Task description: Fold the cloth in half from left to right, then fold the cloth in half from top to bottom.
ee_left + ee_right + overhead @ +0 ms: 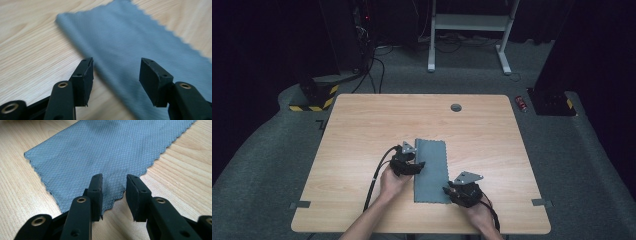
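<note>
The right claw point(451, 190) sits low at the near right corner of the grey cloth point(432, 170), its jaws parted a modest way with the scalloped corner tip lying between them; in the right gripper view point(113, 195) the pads look just clear of the fabric on both sides, so I'd say it has hold of nothing yet. The left claw point(414, 166) is on the other side, at the cloth's left edge about halfway up its length, jaws standing wider apart and empty, and in the left gripper view point(116, 75) that straight edge runs up between them. The cloth itself lies flat on the bench point(362, 130), a narrow strip whose long axis runs near to far, its far end toward the middle of the bench and its near end close to the person's side. What matters for the coming move, to my eye, is that the right claw is the one already lined up on a corner, with the cloth stretching away from it toward the far side, while the left one meets the long edge side-on.
</note>
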Tool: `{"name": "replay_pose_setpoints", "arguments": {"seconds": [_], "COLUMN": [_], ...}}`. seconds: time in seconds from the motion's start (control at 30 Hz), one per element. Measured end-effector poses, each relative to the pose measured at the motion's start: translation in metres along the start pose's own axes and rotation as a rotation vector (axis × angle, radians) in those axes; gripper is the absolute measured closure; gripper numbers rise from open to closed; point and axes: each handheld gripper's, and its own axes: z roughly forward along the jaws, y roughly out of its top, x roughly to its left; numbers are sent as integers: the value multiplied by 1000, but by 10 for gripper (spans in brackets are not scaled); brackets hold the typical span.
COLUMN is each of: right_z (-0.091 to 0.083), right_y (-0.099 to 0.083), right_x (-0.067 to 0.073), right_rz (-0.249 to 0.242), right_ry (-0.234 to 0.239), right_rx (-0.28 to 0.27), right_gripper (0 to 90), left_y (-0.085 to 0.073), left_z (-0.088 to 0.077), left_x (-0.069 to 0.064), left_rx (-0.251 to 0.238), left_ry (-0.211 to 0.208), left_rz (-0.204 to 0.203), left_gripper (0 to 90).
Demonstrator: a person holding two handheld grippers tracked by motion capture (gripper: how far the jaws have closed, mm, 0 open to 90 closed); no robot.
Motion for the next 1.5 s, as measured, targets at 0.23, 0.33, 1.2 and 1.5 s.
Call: {"name": "replay_pose_setpoints", "arguments": {"seconds": [0.23,0.33,1.2,1.5], "right_z": [0,0,22,48], "right_y": [1,2,33,67], "right_x": [-1,0,-42,-75], "right_rz": [-5,-8,179,247], "right_ry": [3,2,-15,-107], "right_rx": [11,13,-42,-48], "right_gripper": [669,669,740,792], "left_y": [7,11,18,23], "left_z": [2,6,8,20], "left_x": [14,18,31,40], "left_rx": [17,26,-28,-50], "left_ry": [111,142,91,110], "left_rz": [-15,-22,-92,-170], "left_gripper": [463,450,441,467]}}
